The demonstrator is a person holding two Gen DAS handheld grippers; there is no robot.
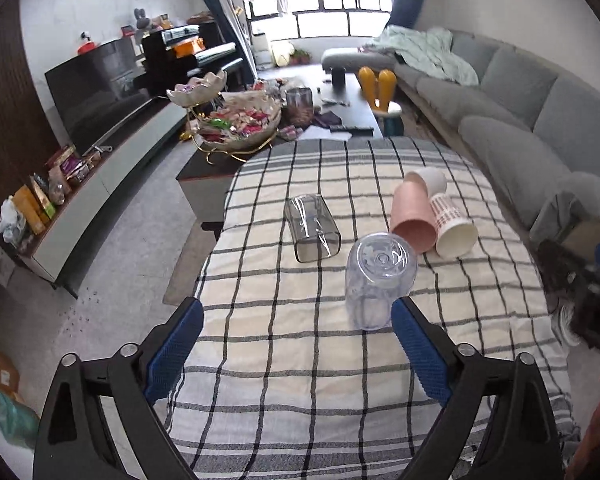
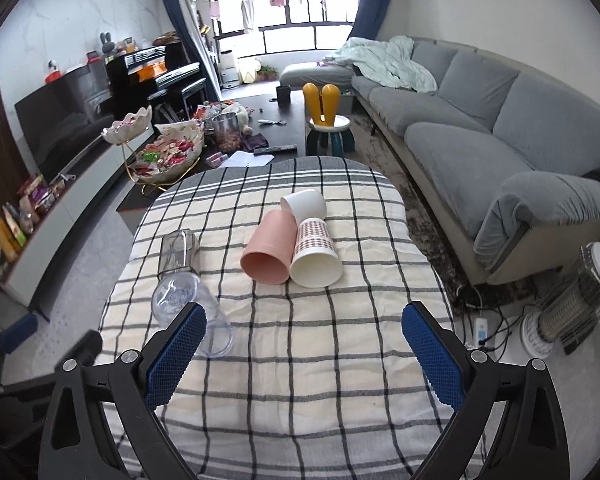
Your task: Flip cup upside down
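So both of my tools hang over the near end of the checked cloth (image 2: pixel 300 360) with nothing between their pads: the left gripper (image 1: pixel 296 340) stands spread wide, and the right gripper (image 2: pixel 304 344) is just as wide and empty. I read that as a ready stance, since each cup is broad and lying down, and wide jaws let me come over a side wall without knocking it. Nearest the left tool is the clear plastic cup (image 1: pixel 376 280), base showing toward that camera; it looks as if it already stands mouth-down on the cloth, though the clear wall makes that hard to be sure of. Beyond it the square glass tumbler (image 1: pixel 312 226) lies on its side, mouth toward me. Off to the right three more lie together on their sides: the pink cup (image 2: pixel 270 246) and the patterned paper cup (image 2: pixel 316 256) touching side by side with mouths toward me, and the white cup (image 2: pixel 304 204) just behind them, resting against their bases. Lying down like that, they cannot be turned by a simple top grab; I judge each one needs a grip across its wall and then a rotation of the wrist. The pink one sits most squarely ahead of the right tool, so I would take it first, minding that its neighbour may roll.
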